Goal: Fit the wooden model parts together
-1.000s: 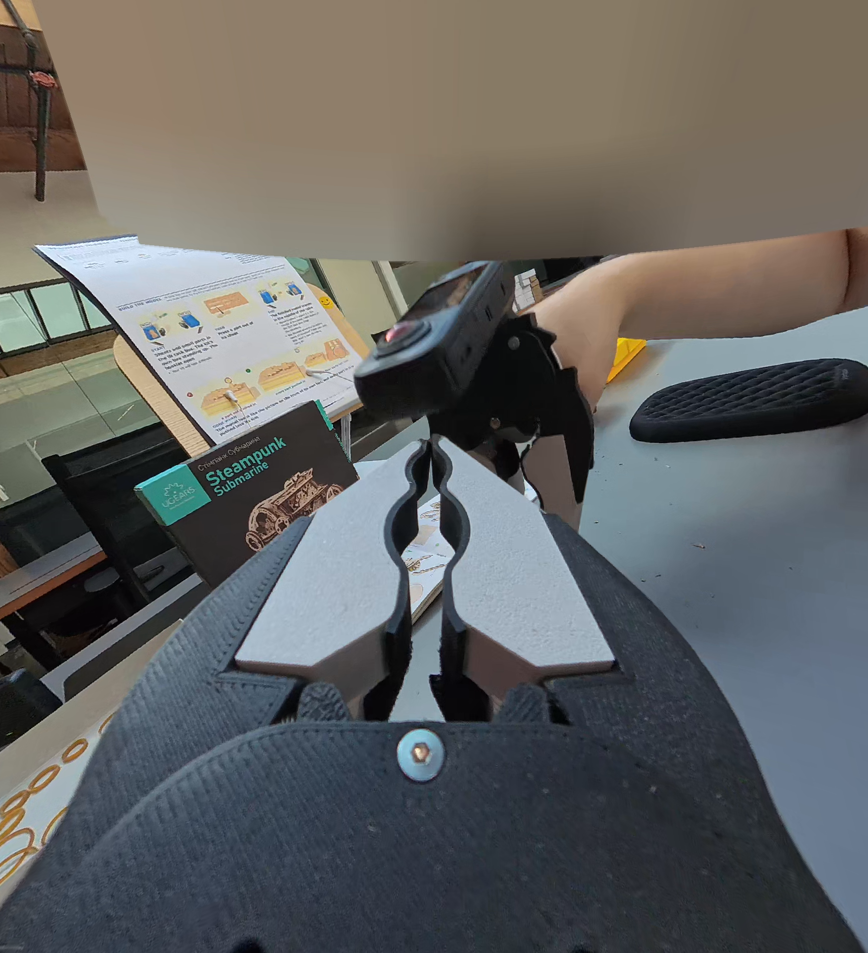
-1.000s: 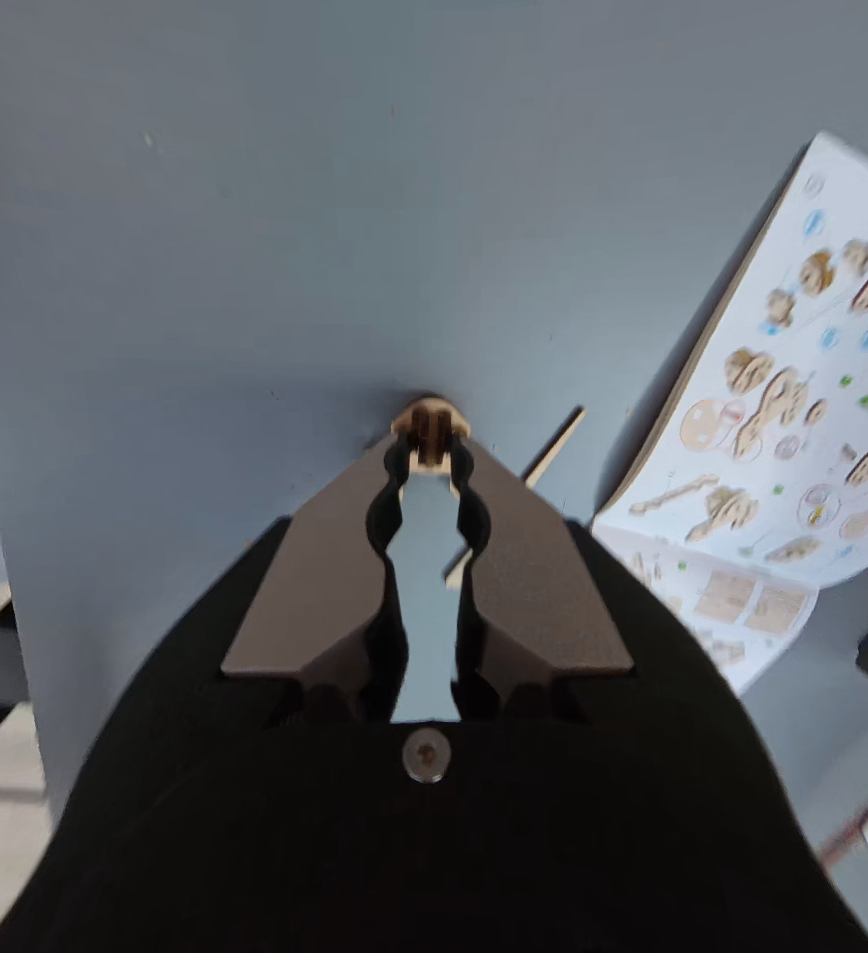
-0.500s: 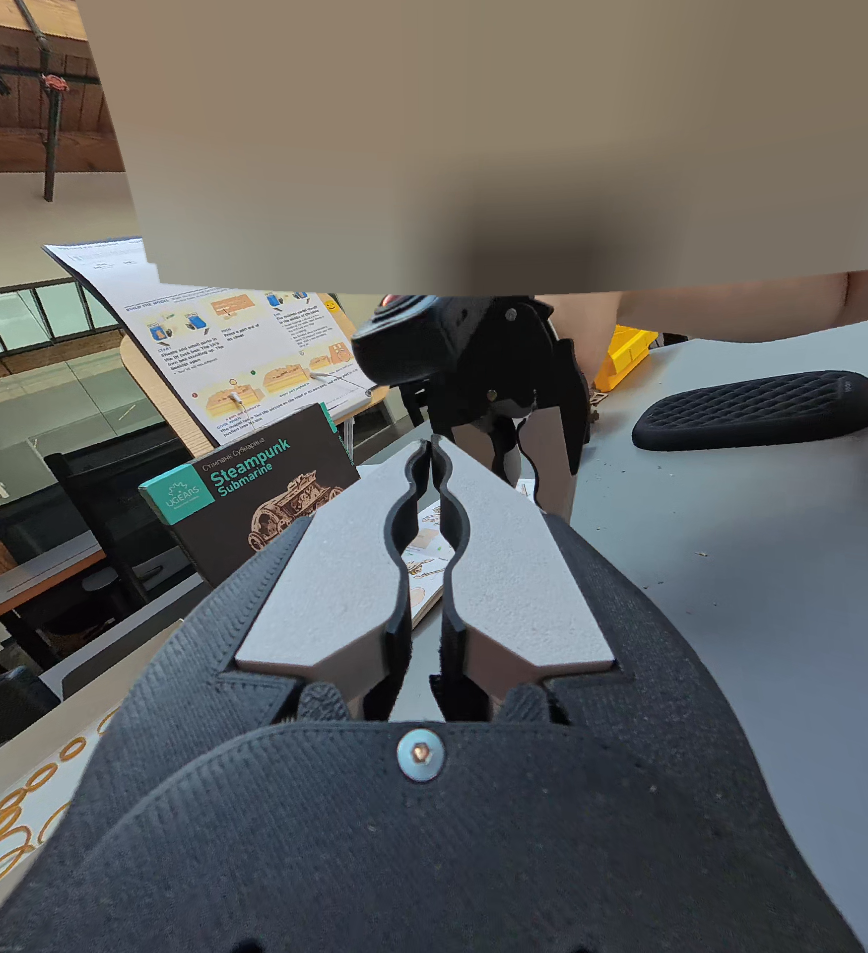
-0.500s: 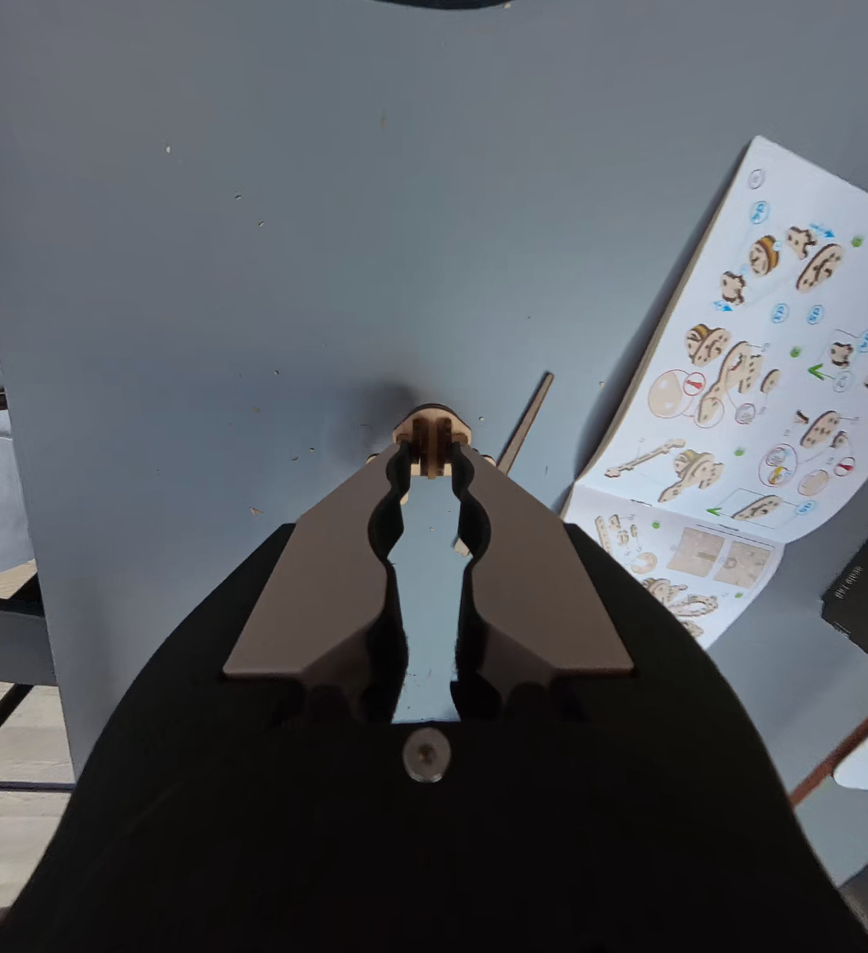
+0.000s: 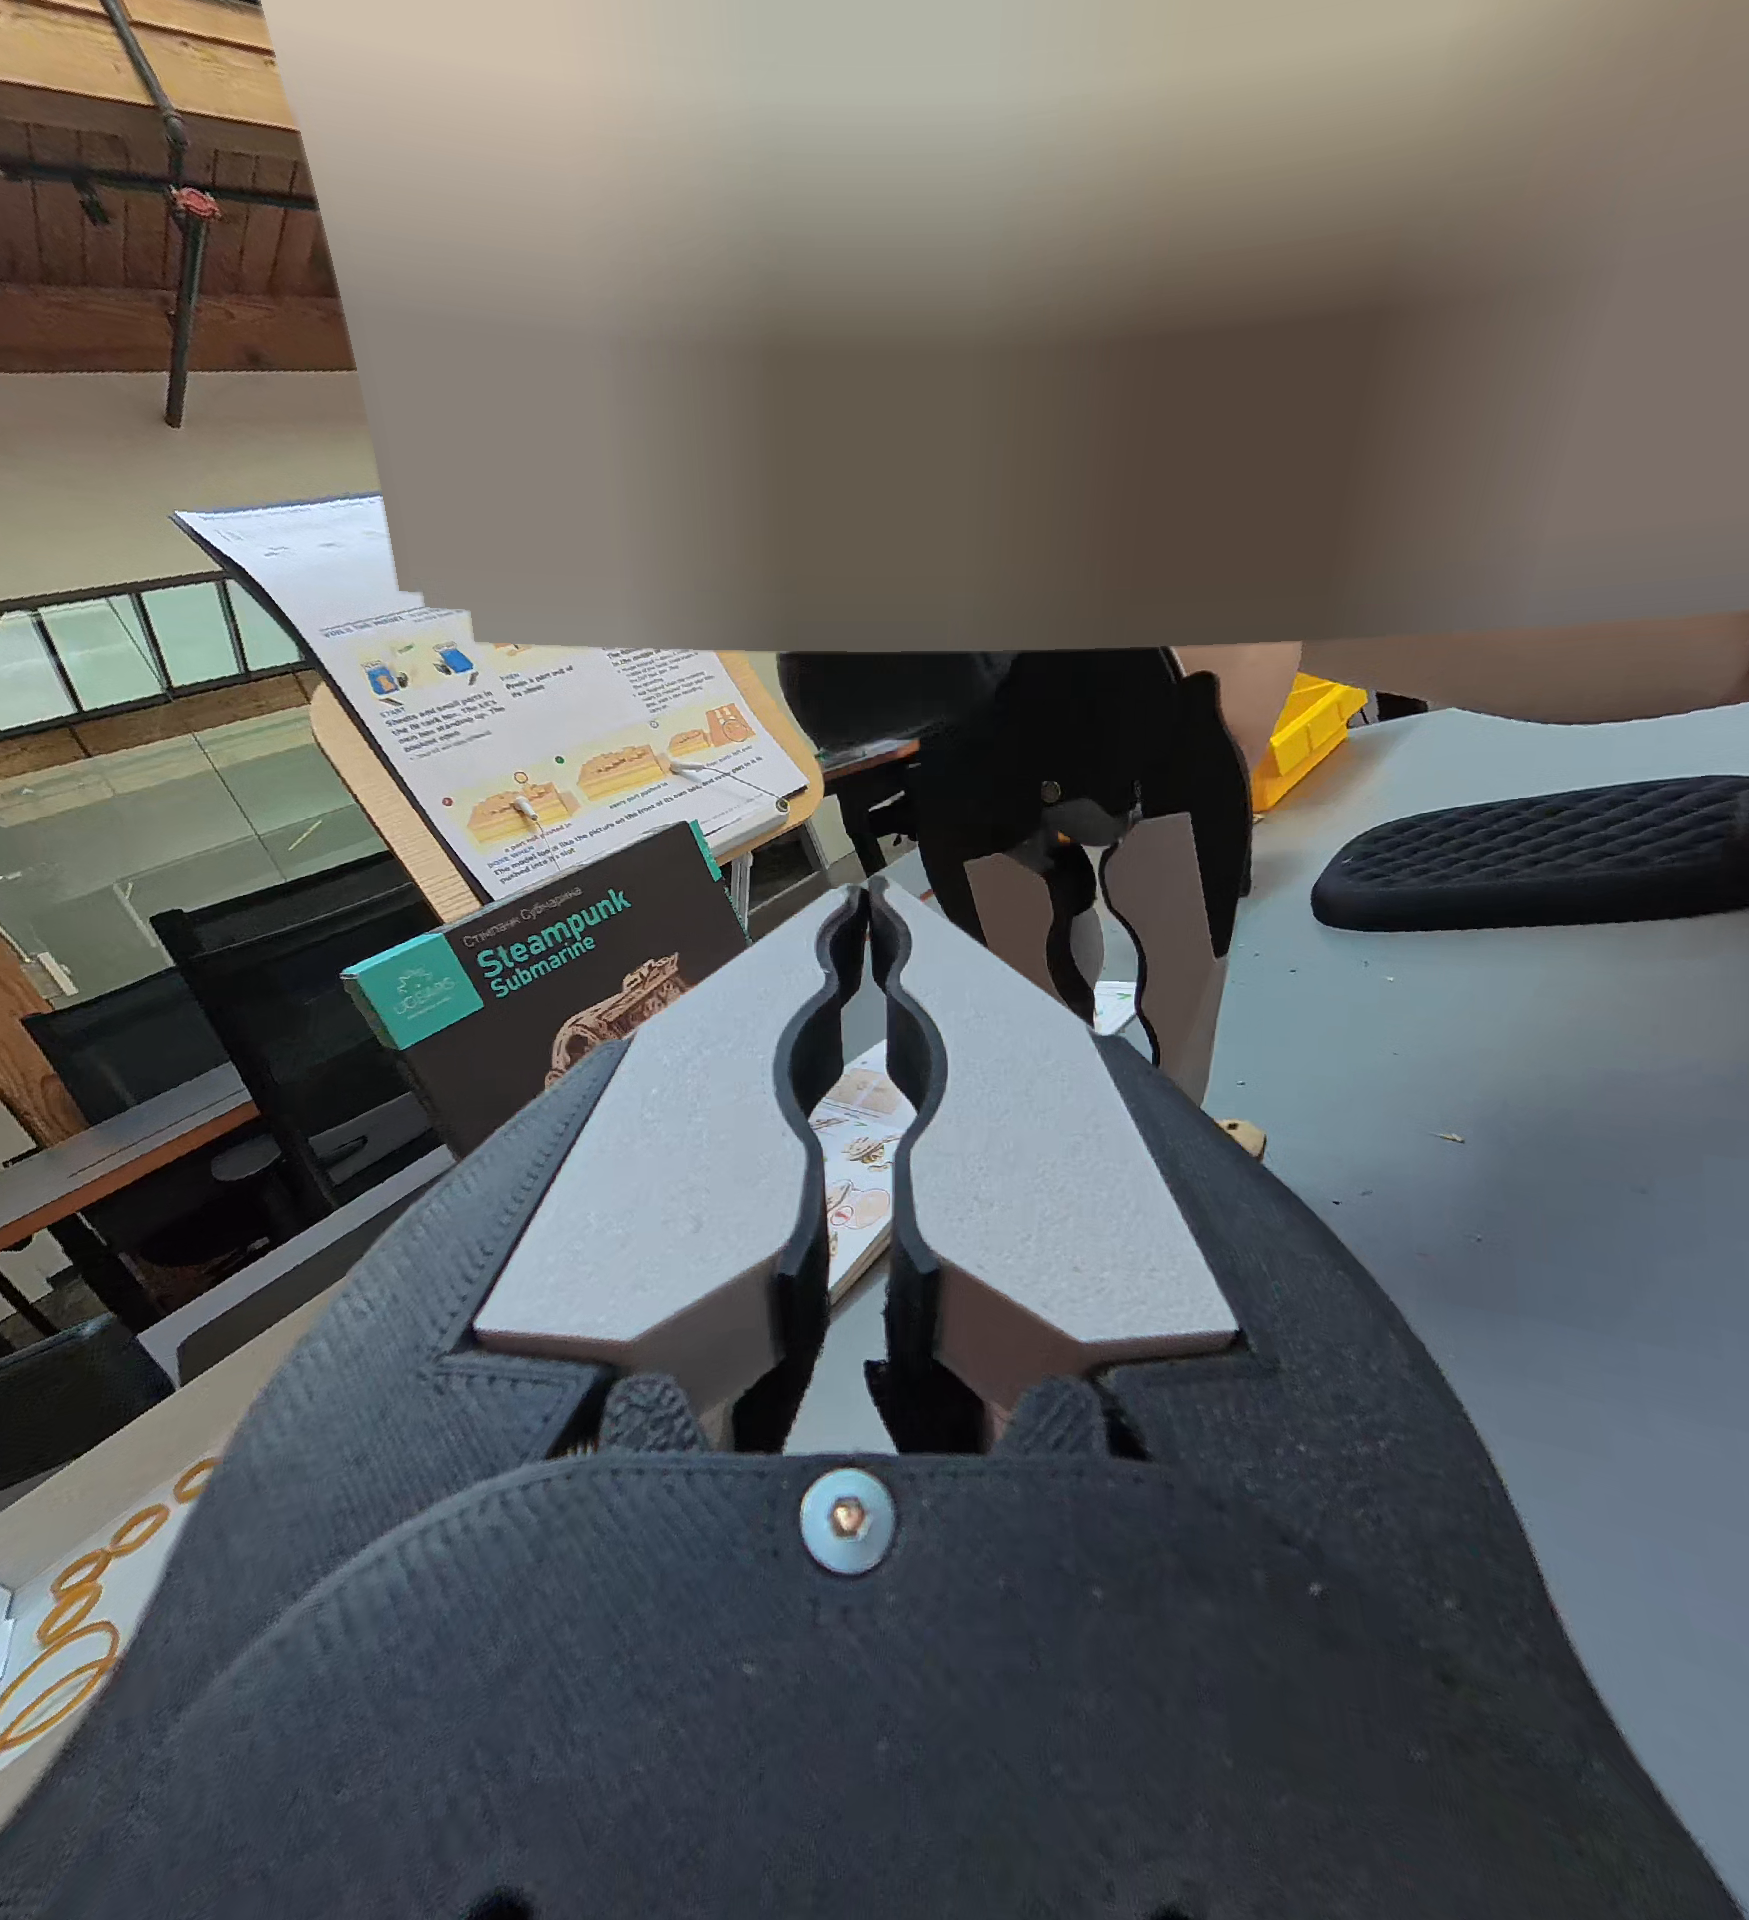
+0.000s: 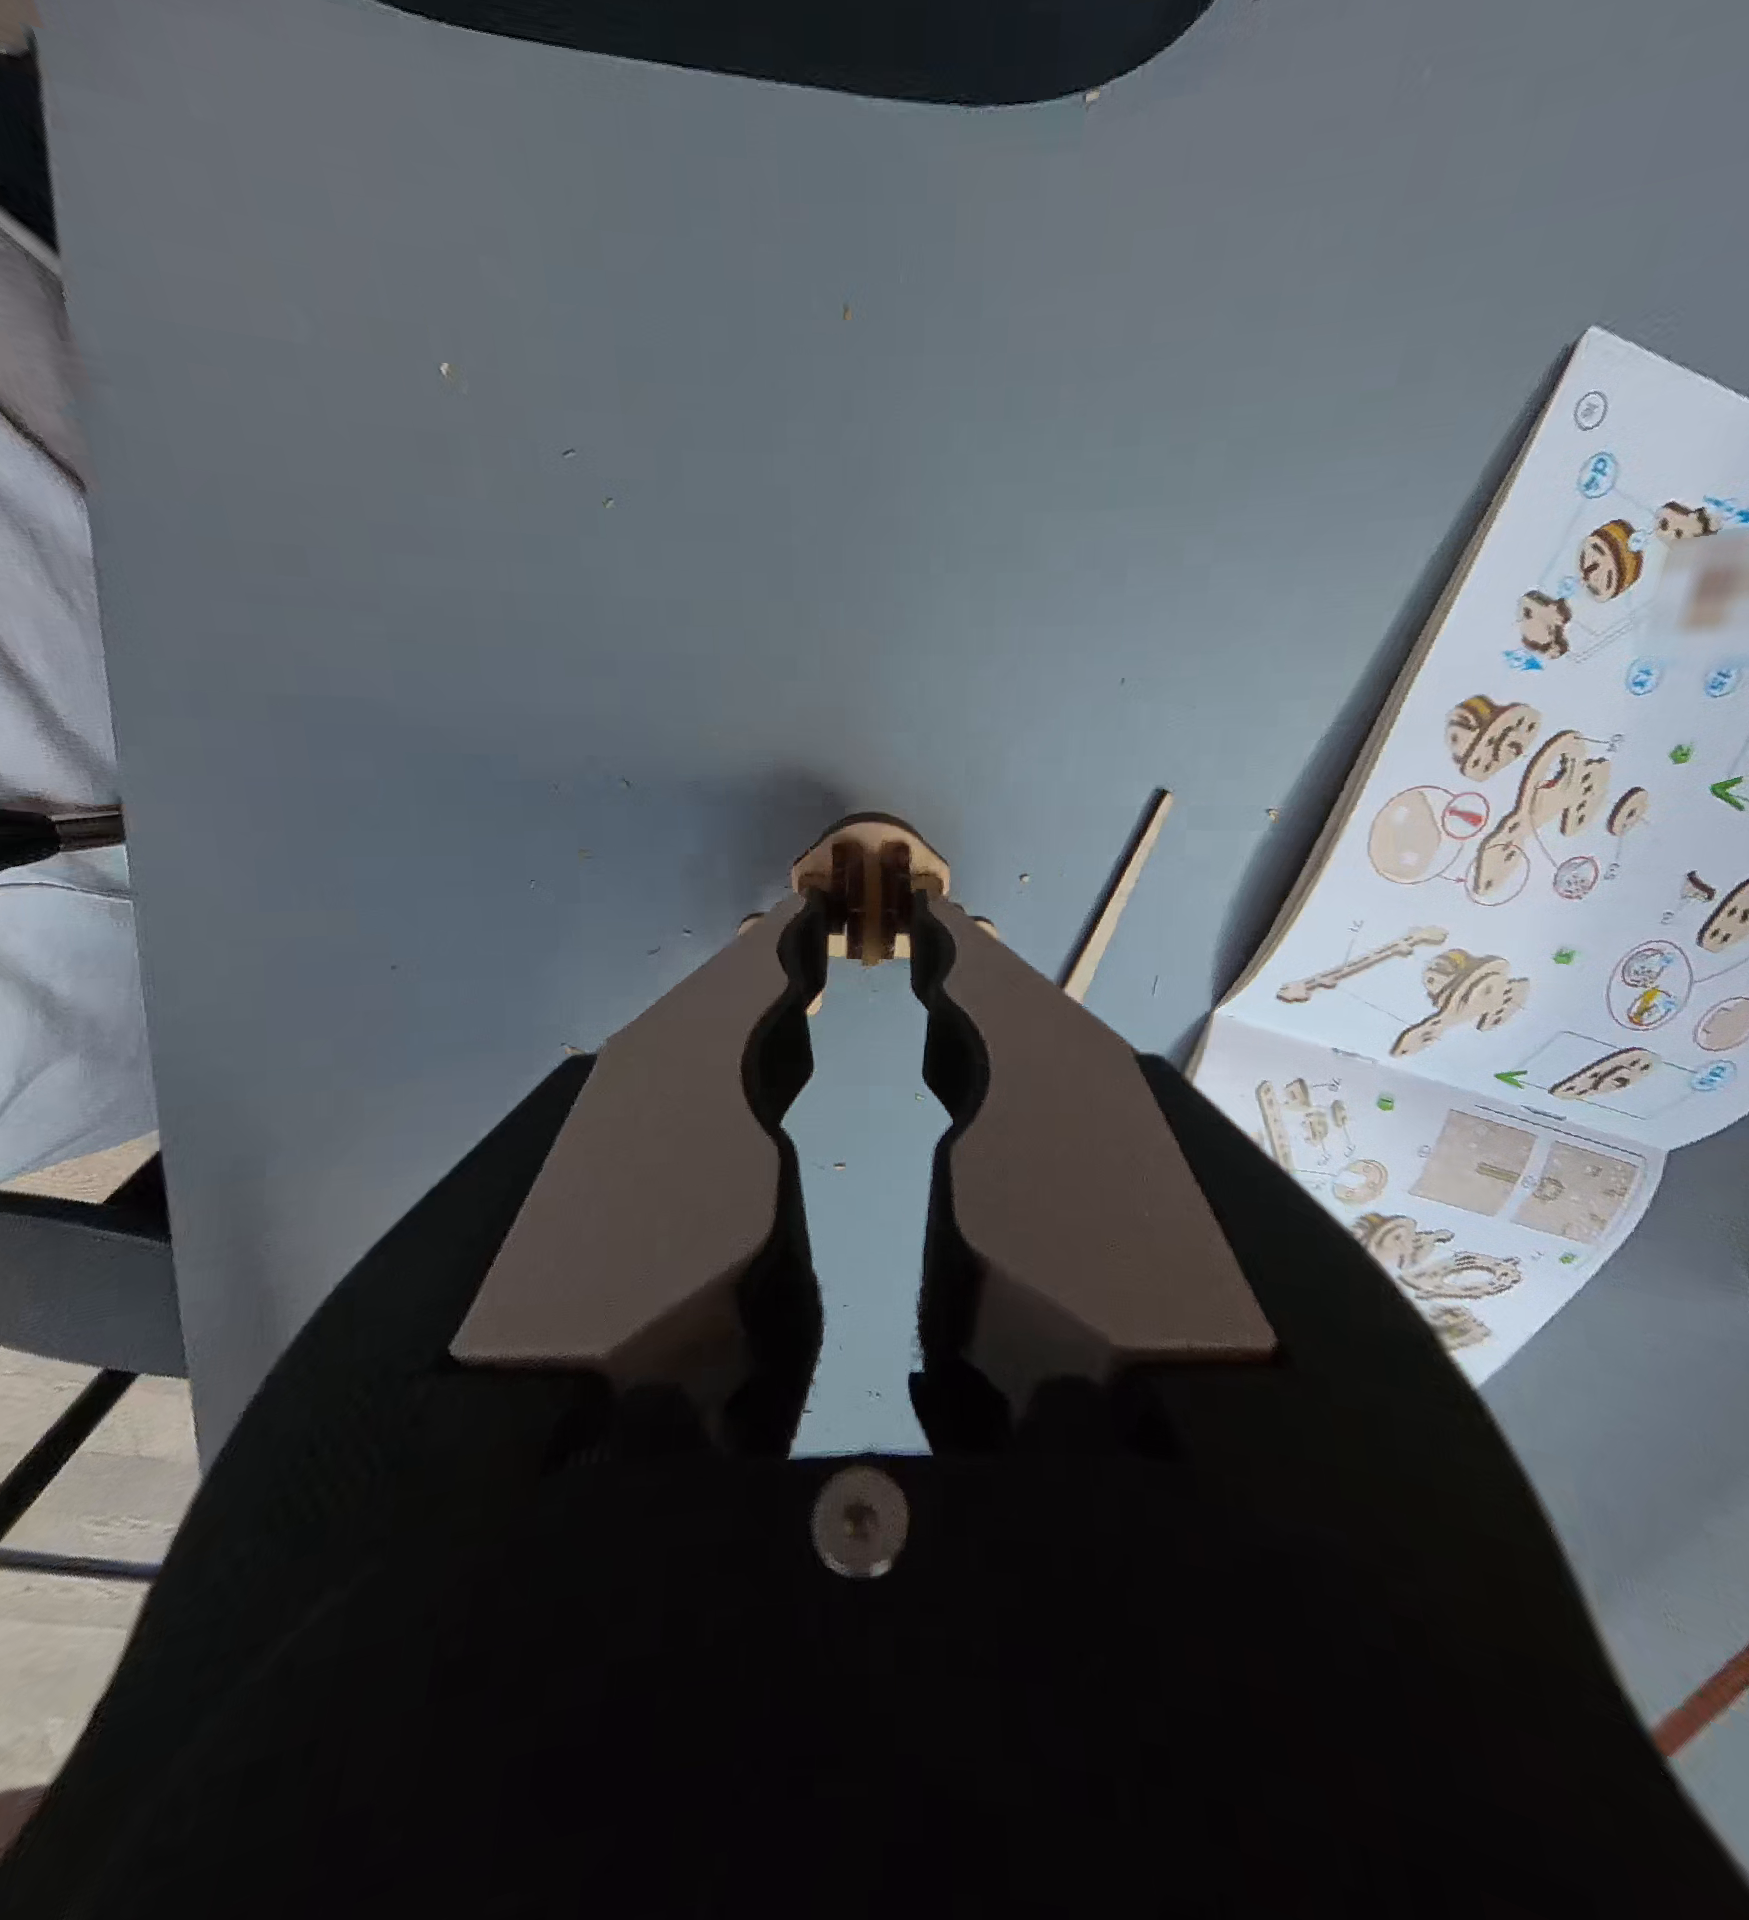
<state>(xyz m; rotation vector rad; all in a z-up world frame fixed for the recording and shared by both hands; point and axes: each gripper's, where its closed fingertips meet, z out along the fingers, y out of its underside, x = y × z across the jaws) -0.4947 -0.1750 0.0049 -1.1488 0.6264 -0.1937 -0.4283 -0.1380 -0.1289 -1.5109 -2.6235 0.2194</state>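
Observation:
My right gripper (image 6: 865, 914) is shut on a small pale wooden part (image 6: 868, 883) made of stacked layers, held at its tips down by the grey table (image 6: 641, 520). In the left wrist view the right gripper (image 5: 1150, 1049) points steeply down at the table, with a bit of the wooden part (image 5: 1239, 1132) showing by its tip. My left gripper (image 5: 868, 904) is shut and empty, raised above the table's left side. A thin wooden stick (image 6: 1119, 894) lies just right of the held part.
An open instruction booklet (image 6: 1576, 883) lies to the right. A dark model kit box (image 5: 558, 987) and a propped instruction sheet (image 5: 558, 748) stand at the far left. A black wrist rest (image 5: 1566, 852) lies far right. A sheet with ring cutouts (image 5: 49, 1662) is near left. Across from one pair of fingers to the other is roughly 15 cm.
The right gripper has swung its fingers down toward the table, still holding the wooden part; more of the table and booklet shows in its view. The left gripper has stayed shut and hardly moved.

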